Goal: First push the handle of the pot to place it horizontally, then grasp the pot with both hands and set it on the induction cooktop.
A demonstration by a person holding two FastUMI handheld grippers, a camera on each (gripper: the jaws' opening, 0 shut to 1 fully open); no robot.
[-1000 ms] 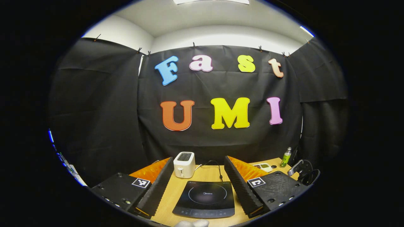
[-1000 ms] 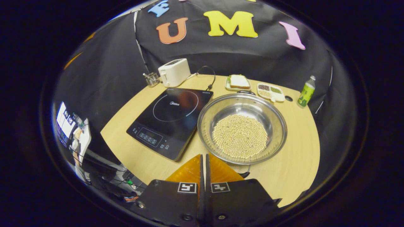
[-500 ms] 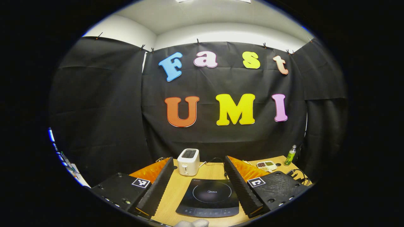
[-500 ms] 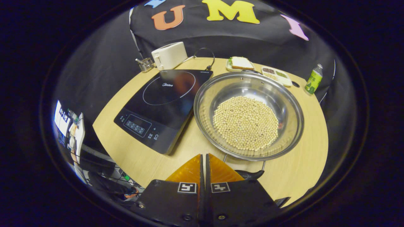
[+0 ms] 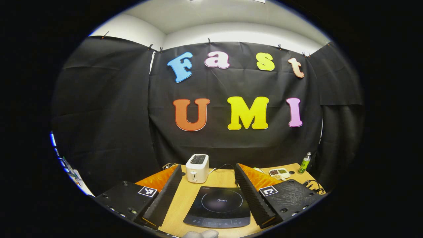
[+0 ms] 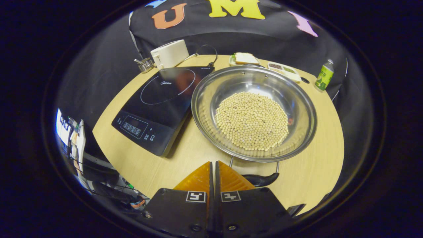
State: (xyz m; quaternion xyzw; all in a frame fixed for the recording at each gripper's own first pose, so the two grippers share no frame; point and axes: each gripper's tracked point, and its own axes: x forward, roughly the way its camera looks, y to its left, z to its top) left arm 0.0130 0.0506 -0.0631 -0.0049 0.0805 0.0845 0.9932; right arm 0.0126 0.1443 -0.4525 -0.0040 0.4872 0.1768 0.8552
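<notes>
Pot (image 6: pixel 253 114): steel, holding pale beans; on the table (image 6: pixel 317 172), just right of the cooktop (image 6: pixel 158 105), not on it. Near handle (image 6: pixel 261 179) lies just beyond the right gripper.

Right gripper (image 6: pixel 213 165): fingers together, holding nothing; closed tips likely suit a push on the handle, the step in hand.

Left gripper (image 5: pixel 208 175): fingers wide apart, empty, raised and facing the cooktop (image 5: pixel 218 206); seemingly waiting for the two-handed lift.

Toaster (image 6: pixel 169 53), bottle (image 6: pixel 323 74), sandwich plate (image 6: pixel 244 59): at the far edge, out of the pot's short path.
</notes>
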